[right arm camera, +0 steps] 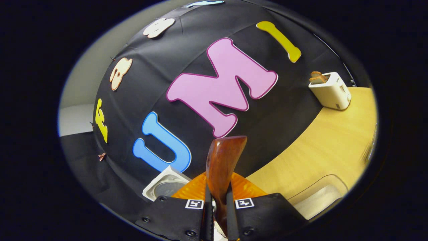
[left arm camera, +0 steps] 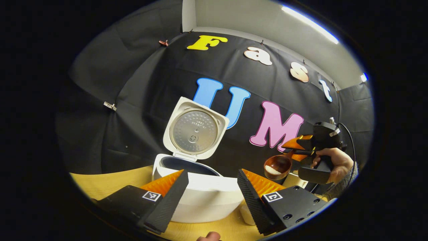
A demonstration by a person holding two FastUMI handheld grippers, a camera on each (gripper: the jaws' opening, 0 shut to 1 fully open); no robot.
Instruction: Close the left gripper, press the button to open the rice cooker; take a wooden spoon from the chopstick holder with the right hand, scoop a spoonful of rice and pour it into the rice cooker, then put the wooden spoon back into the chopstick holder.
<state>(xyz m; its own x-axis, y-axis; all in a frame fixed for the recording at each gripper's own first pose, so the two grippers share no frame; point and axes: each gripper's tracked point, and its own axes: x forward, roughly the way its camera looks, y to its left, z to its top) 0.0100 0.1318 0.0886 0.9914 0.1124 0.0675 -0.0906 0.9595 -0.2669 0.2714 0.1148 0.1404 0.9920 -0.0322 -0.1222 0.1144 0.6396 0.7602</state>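
Cooker (left arm camera: 200, 197) stood open between the left gripper's (left arm camera: 213, 187) parted fingers; a toaster (right arm camera: 330, 91) sat in the right gripper view. Right gripper (right arm camera: 217, 214) clamped the spoon (right arm camera: 221, 167) handle; in the left gripper view its rice-filled bowl (left arm camera: 277, 166) pointed toward the cooker, held above the table

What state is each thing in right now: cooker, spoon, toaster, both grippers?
Rice cooker: open, lid raised upright.
Wooden spoon: held in the air to the cooker's right, rice in its bowl.
Right gripper: shut on the spoon's handle.
Left gripper: open, holding nothing, in front of the cooker.
Toaster: on the table, something brown standing out of its slot.
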